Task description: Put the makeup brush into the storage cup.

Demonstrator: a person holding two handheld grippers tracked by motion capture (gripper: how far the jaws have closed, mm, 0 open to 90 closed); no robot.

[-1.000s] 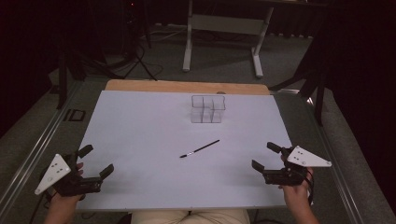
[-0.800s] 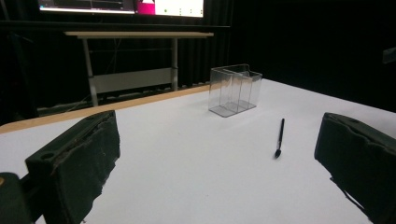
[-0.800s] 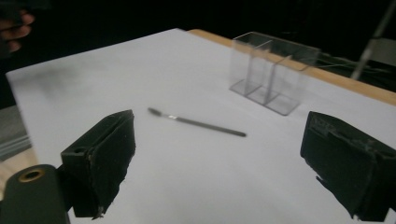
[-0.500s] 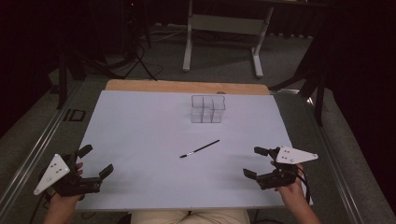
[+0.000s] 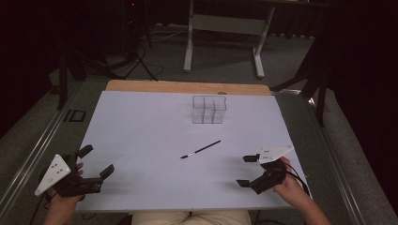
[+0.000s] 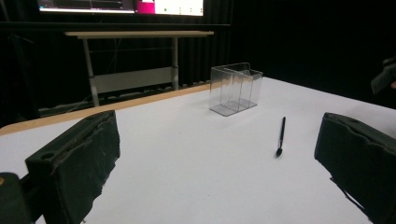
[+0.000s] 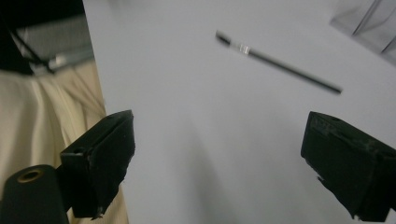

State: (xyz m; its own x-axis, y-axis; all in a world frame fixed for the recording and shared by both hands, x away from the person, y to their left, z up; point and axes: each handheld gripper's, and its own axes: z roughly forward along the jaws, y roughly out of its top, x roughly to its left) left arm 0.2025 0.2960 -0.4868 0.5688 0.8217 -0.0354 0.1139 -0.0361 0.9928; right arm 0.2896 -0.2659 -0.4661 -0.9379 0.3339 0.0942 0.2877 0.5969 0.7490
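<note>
The right tool (image 5: 247, 170) has shifted left toward the brush (image 5: 201, 149).

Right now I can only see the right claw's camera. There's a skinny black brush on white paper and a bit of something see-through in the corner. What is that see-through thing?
Observer: It's a clear plastic box split into compartments, standing upright toward the far edge of the table.
Child: Is anything inside it?
Observer: The compartments look empty; the brush lies apart from the box, nearer the person.
Child: Where's the other claw?
Observer: The left claw is near the table's front left corner, jaws open, holding nothing.
Child: Which claw is closer to the brush?
Observer: The right claw, also open, looks closer to it, just to the brush's right.
</note>
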